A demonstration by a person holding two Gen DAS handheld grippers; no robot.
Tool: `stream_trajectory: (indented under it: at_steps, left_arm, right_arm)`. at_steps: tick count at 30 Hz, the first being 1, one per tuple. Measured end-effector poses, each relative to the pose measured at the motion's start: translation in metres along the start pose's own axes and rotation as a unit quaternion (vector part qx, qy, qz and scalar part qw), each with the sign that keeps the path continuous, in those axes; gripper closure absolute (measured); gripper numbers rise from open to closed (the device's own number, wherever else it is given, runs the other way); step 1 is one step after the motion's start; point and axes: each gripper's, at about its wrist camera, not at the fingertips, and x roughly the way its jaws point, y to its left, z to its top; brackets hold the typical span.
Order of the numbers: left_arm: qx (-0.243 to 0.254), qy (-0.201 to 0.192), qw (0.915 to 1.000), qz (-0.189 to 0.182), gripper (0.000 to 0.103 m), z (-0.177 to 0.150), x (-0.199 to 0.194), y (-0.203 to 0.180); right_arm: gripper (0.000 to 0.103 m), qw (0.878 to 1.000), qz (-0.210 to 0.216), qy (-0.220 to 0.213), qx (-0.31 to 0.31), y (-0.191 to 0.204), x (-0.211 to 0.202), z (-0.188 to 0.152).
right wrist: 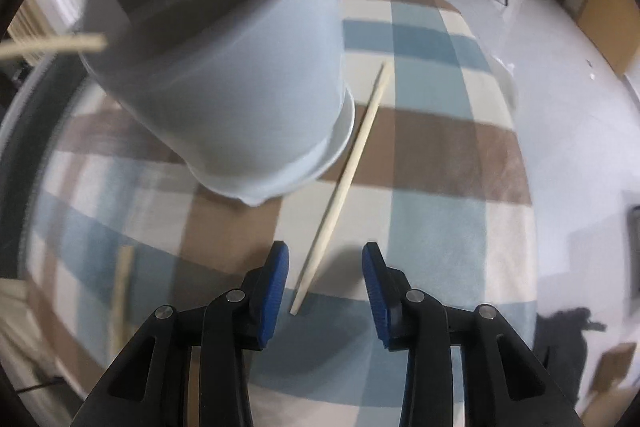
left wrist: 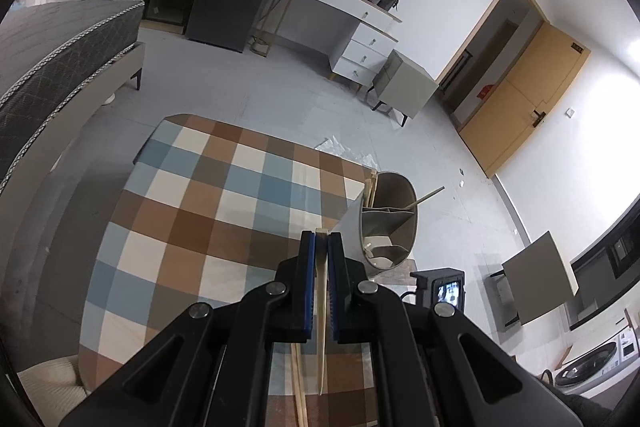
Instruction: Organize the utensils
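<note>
A person works over a checked tablecloth with a gripper in each hand. The left gripper has its jaws pressed together, pinching a pale wooden chopstick that runs back between the pads. Just beyond it, at the table's right edge, stands a grey divided utensil holder with chopsticks already leaning inside.

The right gripper hangs with jaws spread and empty above a loose chopstick lying on the cloth beside the holder.

Sorting looks partway done. Next, each stick likely needs dropping into a compartment. The holder sits near the cloth's edge, so a nudge risks tipping it; open cloth lies away from it.
</note>
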Motion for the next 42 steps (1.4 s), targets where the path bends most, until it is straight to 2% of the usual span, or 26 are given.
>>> stream_trajectory:
  at_steps: [1, 2, 3, 5, 6, 15, 18, 21, 22, 23, 24, 25, 32, 39, 42]
  left_arm:
    - [-0.001, -0.002, 1.0, 0.002, 0.102, 0.0, -0.003, 0.002]
    - [-0.002, -0.003, 1.0, 0.002, 0.102, -0.001, -0.005, 0.004]
    - [-0.003, -0.004, 1.0, 0.002, 0.102, -0.002, -0.008, 0.006]
    - [-0.005, -0.006, 1.0, 0.002, 0.102, -0.002, -0.011, 0.008]
    - [-0.006, -0.008, 0.9999, 0.0, 0.102, -0.003, -0.012, 0.01]
    - [-0.028, -0.006, 0.9993, -0.026, 0.102, -0.017, 0.002, 0.02]
    - [-0.029, 0.002, 0.9992, -0.028, 0.102, -0.024, 0.012, 0.023]
    - [-0.022, 0.008, 0.9994, -0.026, 0.102, -0.029, 0.016, 0.026]
    - [-0.021, 0.007, 0.9995, -0.024, 0.102, -0.029, 0.016, 0.028]
    - [-0.023, 0.006, 0.9995, -0.022, 0.102, -0.029, 0.016, 0.032]
    - [-0.026, 0.007, 0.9994, -0.021, 0.102, -0.029, 0.017, 0.034]
    - [-0.031, 0.009, 0.9993, -0.021, 0.102, -0.029, 0.017, 0.038]
    - [-0.04, 0.003, 0.9992, -0.002, 0.102, -0.027, 0.012, 0.053]
    - [-0.04, 0.002, 0.9992, 0.001, 0.102, -0.028, 0.011, 0.058]
    - [-0.039, 0.005, 0.9992, 0.001, 0.102, -0.027, 0.013, 0.059]
  right_arm:
    - [0.076, 1.0, -0.016, -0.003, -0.008, 0.004, 0.002, -0.001]
    - [0.09, 0.999, -0.029, -0.013, -0.017, 0.01, 0.002, -0.003]
    - [0.097, 0.999, -0.03, -0.016, -0.021, 0.013, 0.002, -0.004]
    - [0.098, 0.998, -0.047, -0.016, -0.031, 0.021, -0.001, -0.011]
    - [0.098, 0.999, -0.042, -0.013, -0.031, 0.024, -0.003, -0.017]
    - [0.098, 0.997, 0.027, 0.059, -0.037, 0.03, -0.052, -0.08]
    - [0.098, 0.994, 0.049, 0.091, -0.043, 0.038, -0.055, -0.1]
    - [0.094, 0.993, 0.054, 0.097, -0.048, 0.043, -0.057, -0.106]
    - [0.089, 0.993, 0.054, 0.094, -0.051, 0.045, -0.059, -0.105]
    - [0.076, 0.993, 0.057, 0.09, -0.052, 0.045, -0.059, -0.101]
    - [0.068, 0.993, 0.055, 0.088, -0.053, 0.047, -0.059, -0.096]
    - [0.064, 0.994, 0.051, 0.082, -0.057, 0.048, -0.058, -0.091]
    - [0.065, 0.994, 0.049, 0.048, -0.089, 0.067, -0.037, -0.034]
    - [0.066, 0.992, 0.028, 0.071, -0.099, 0.083, 0.004, 0.004]
    - [0.073, 0.991, 0.039, 0.075, -0.099, 0.083, 0.013, 0.008]
